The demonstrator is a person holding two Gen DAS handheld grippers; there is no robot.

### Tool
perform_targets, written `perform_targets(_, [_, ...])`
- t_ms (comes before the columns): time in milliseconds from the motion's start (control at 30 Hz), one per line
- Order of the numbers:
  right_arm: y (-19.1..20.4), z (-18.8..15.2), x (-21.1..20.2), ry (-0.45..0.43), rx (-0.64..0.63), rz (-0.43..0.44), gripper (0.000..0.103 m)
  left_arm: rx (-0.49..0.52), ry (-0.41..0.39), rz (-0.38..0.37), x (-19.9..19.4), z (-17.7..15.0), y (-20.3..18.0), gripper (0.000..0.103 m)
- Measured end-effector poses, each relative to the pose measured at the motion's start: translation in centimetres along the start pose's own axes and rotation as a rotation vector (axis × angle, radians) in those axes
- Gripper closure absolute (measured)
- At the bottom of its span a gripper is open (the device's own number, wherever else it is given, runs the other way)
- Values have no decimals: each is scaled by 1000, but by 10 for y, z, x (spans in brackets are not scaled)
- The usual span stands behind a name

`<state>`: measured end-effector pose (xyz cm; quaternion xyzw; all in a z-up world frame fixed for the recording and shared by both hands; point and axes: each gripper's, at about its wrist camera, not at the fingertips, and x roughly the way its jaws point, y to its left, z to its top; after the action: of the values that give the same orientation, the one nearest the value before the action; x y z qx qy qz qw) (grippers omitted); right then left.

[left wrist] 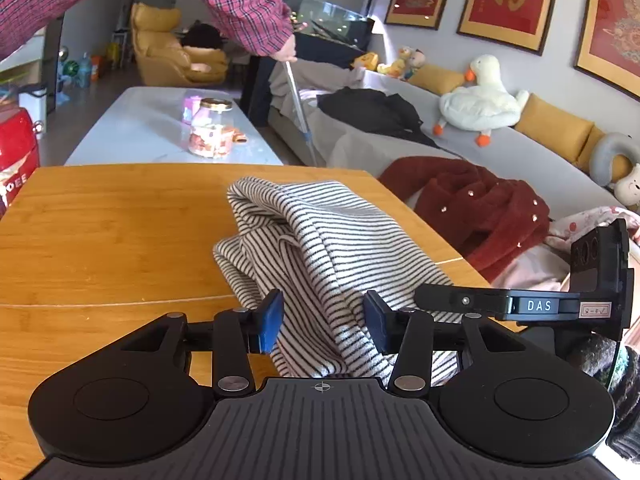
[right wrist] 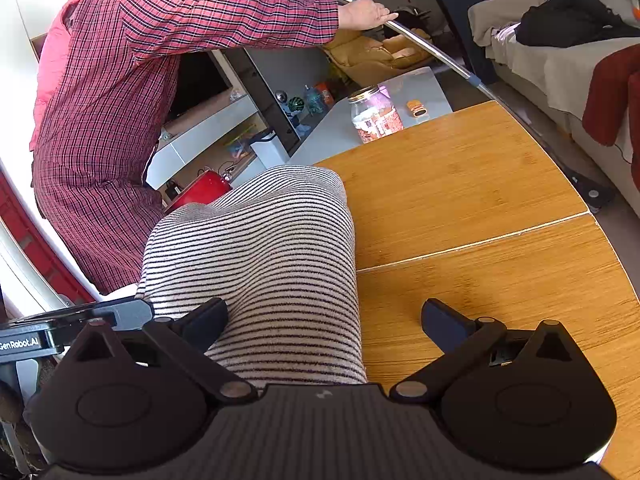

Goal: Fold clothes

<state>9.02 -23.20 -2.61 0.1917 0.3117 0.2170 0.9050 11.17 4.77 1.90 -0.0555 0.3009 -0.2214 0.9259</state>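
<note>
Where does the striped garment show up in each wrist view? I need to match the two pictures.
Left wrist view: the striped garment lies centre, running from mid-table down between the left gripper jaws.
Right wrist view: the striped garment fills centre-left, against the right gripper left jaw.
Shared landmark: the glass jar on the white table beyond the wooden table.

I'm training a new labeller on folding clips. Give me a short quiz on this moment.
1. True or false: the right gripper is open.
2. What lies between the left gripper's pads? A) jar B) striped top C) red coat
3. Fill in: the top lies on a ___ table.

Key: 1 true; 2 B; 3 wooden.
</note>
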Motion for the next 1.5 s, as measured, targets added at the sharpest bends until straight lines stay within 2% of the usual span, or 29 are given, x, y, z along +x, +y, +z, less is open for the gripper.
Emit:
perform_targets(100, [3, -2, -1, -2, 14, 6, 0, 6, 9, 13, 2, 0, 2, 42])
perform_targets(233, [12, -8, 1, 55, -8, 113, 0, -17, 33, -2, 8, -2, 12, 42])
perform_targets(333, [23, -7, 2, 108, -62, 154, 0, -44, 47, -23, 11, -5, 21, 42])
perform_targets(433, [22, 7, -1, 95, -39, 157, 0, -66, 57, -42, 12, -8, 29, 41])
perform_targets(533, [13, 38, -3, 27, -3, 145, 0, -67, 59, -51, 14, -9, 30, 38])
perform_targets(600, [8, 61, 9, 25, -8, 114, 0, -72, 58, -57, 15, -9, 32, 37])
perform_targets(667, [-2, 78, 30, 76, 6, 109, 0, -80, 58, -65, 15, -11, 35, 37])
perform_targets(767, [-14, 85, 70, 236, 100, 164, 1, -100, 63, -83, 15, -14, 41, 36])
perform_targets(800, [-10, 84, 78, 271, 103, 181, 12, -109, 67, -87, 16, -14, 44, 35])
perform_targets(833, [-3, 82, 83, 297, 94, 198, 14, -115, 70, -89, 15, -15, 47, 34])
perform_targets(867, [9, 83, 81, 285, 38, 196, 18, -115, 72, -85, 14, -15, 50, 33])
perform_targets(900, [22, 85, 73, 245, -33, 210, 27, -118, 74, -82, 13, -15, 53, 33])
perform_targets(1000, [40, 95, 48, 138, -93, 307, 35, -129, 81, -84, 9, -16, 62, 31])
perform_targets(1033, [43, 97, 46, 130, -109, 296, 35, -129, 82, -84, 9, -16, 64, 31])
perform_targets(1067, [45, 97, 49, 139, -143, 244, 35, -129, 82, -84, 9, -16, 65, 31])
perform_targets(1167, [41, 85, 77, 220, -226, 34, 35, -141, 81, -96, 14, -14, 66, 30])
perform_targets(1300, [29, 74, 69, 199, -176, 27, 30, -104, 65, -77, 5, -4, 56, 34])
perform_targets(1333, [30, 71, 64, 183, -192, 16, 29, -95, 46, -70, -2, 2, 53, 37])
perform_targets(1400, [33, 63, 55, 158, -223, -1, 28, -63, -28, -60, -19, 18, 48, 38])
perform_targets(1500, [37, 49, 43, 122, -270, -26, 28, -29, -117, -117, -29, 42, 34, 36])
